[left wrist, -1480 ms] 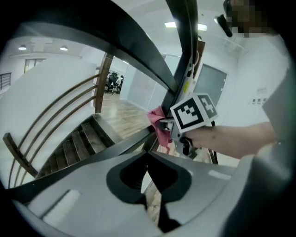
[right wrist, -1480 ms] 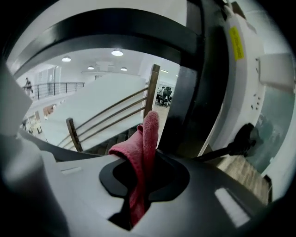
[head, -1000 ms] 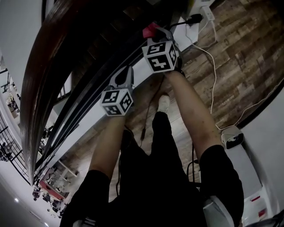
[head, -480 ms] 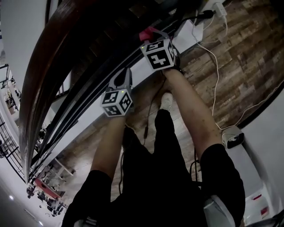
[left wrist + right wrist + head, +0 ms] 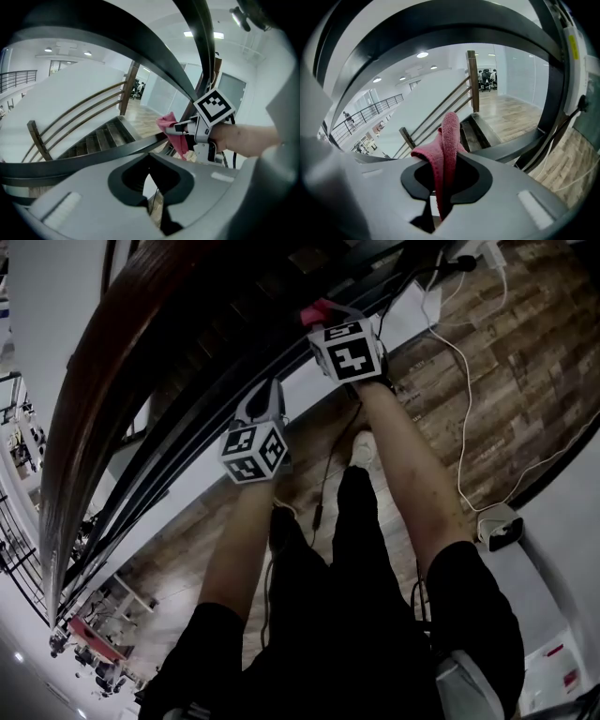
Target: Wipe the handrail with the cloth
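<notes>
A dark brown curved wooden handrail (image 5: 89,409) sweeps down the left of the head view, above a brown wood-plank floor (image 5: 534,352). We see the person from above: 2 bare legs and black shorts (image 5: 356,615), with both forearms reaching out toward the railing.

The left gripper (image 5: 265,395) is held low beside the railing, and its marker cube faces the camera. In the left gripper view its jaws (image 5: 152,201) are drawn together, with only a thin slit between them and nothing held. A black metal rail (image 5: 84,157) crosses just ahead of them, with dark wooden stair treads (image 5: 101,138) beyond it.

The right gripper (image 5: 323,313) is held further forward and higher than the left one. The right gripper view shows its jaws (image 5: 440,206) clenched on a pink-red terry cloth (image 5: 443,154). The fabric is folded and stands up out of the jaws, with 1 fold drooping to the left.

In the head view the cloth (image 5: 314,309) shows as a small red patch at the tip of that gripper, against the dark railing. We cannot tell from any view whether it touches the handrail. The left gripper view catches the same cloth (image 5: 171,131) hanging from the right gripper (image 5: 183,127).

A thin white cable (image 5: 466,418) trails across the floor to the right of the legs.
</notes>
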`<state>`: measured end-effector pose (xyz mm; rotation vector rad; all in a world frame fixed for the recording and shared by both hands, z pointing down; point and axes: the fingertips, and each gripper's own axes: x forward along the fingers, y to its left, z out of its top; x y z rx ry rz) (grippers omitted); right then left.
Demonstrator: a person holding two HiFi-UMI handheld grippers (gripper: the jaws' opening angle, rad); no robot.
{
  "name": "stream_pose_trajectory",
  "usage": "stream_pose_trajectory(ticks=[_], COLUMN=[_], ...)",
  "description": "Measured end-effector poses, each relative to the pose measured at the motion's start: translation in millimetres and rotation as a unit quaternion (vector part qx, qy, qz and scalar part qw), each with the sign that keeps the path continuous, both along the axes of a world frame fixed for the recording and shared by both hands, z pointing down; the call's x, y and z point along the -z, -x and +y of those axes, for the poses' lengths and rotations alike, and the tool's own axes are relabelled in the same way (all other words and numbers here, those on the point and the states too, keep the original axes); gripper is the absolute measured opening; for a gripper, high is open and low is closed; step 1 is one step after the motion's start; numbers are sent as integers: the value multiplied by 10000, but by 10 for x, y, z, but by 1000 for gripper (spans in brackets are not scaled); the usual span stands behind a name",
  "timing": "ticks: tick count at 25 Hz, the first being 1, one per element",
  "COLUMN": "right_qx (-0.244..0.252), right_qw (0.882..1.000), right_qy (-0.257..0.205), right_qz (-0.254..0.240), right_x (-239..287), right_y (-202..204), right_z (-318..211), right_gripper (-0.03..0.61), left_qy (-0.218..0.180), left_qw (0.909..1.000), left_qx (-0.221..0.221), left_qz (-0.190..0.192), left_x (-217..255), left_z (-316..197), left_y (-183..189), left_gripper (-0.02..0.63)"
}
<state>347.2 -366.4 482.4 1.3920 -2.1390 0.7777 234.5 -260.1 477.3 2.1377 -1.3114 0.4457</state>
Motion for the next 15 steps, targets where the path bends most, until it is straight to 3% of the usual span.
stream_pose_trajectory(ticks=[3,9,15], right_qx=[-138,-47,181], right_qw=[9995,9996,9991], right_qy=[36,-140,-94], right_qz=[-267,-221,-371], right_x=[4,91,93], right_y=[53,259,525], right_z=[43,207,321], right_gripper=[43,43,43], left_qy=[-55,21,-279], left_qw=[10000,10000,9990], left_qx=[-22,-3,-197], left_qz=[-30,19,-290], left_x=[37,66,139], left_z=[40,250,390], left_y=[118,330,562], left_gripper=[-2,-2,-2])
